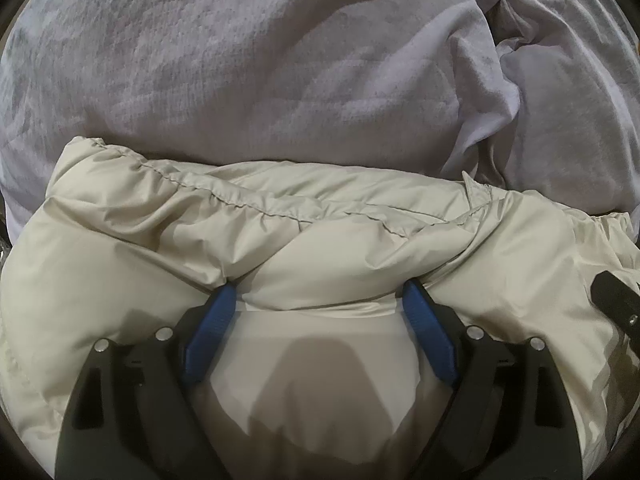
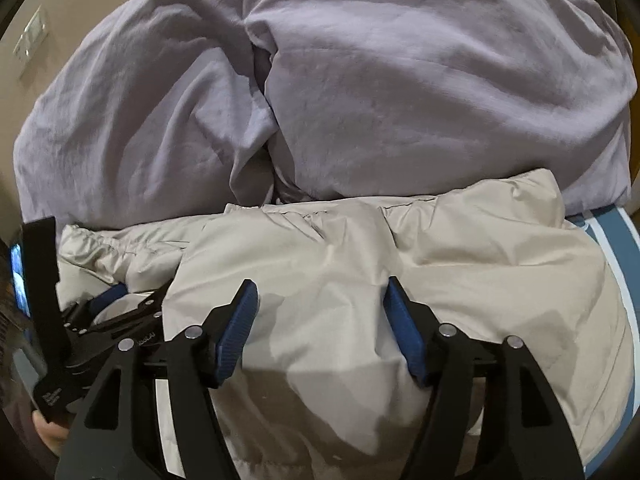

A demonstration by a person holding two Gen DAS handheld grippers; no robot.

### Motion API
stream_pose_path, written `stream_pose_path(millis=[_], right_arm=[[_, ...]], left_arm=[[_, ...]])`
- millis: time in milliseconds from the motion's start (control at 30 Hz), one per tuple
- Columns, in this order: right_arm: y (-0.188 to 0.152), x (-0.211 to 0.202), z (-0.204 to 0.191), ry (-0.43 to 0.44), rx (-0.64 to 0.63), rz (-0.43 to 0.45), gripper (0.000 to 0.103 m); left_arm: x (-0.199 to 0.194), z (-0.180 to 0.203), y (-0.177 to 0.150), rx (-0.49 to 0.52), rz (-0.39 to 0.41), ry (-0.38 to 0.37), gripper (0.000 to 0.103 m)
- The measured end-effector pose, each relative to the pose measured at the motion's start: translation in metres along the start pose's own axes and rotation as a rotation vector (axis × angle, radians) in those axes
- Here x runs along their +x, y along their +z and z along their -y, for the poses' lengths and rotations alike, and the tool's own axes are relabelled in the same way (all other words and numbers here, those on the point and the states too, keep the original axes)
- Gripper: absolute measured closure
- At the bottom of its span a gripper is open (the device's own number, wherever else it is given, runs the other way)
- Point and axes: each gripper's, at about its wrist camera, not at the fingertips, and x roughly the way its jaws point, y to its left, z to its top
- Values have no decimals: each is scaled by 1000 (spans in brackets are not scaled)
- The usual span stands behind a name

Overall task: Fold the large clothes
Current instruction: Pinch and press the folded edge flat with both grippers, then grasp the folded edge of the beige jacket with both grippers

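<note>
A cream puffer jacket [image 1: 280,220] lies bunched on a bed, filling the lower half of both views; it shows in the right wrist view [image 2: 460,264] too. My left gripper [image 1: 320,300] is open, its blue pads pressed against a bulge of jacket fabric between them. My right gripper [image 2: 320,300] is open above the jacket, nothing held. The left gripper shows at the lower left of the right wrist view [image 2: 116,300], close beside the right one. An edge of the right gripper shows at the right of the left wrist view [image 1: 616,300].
A crumpled lilac duvet [image 1: 260,60] lies behind the jacket, also in the right wrist view [image 2: 400,80]. A blue striped sheet [image 2: 616,264] shows at the bed's right edge. A beige wall with a switch plate [image 2: 32,36] is at the far left.
</note>
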Motion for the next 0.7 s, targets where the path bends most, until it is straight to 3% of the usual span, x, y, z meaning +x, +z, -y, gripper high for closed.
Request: stream_pose_path(millis=[333,700], right_arm=[[-10,31,1,-119,-86,-29,27],[-3,54,1,-116,-92,-50,23]], left_arm=[[3,3,-1,-3,7,2,15],[-1,11,0,5,3,25,15]])
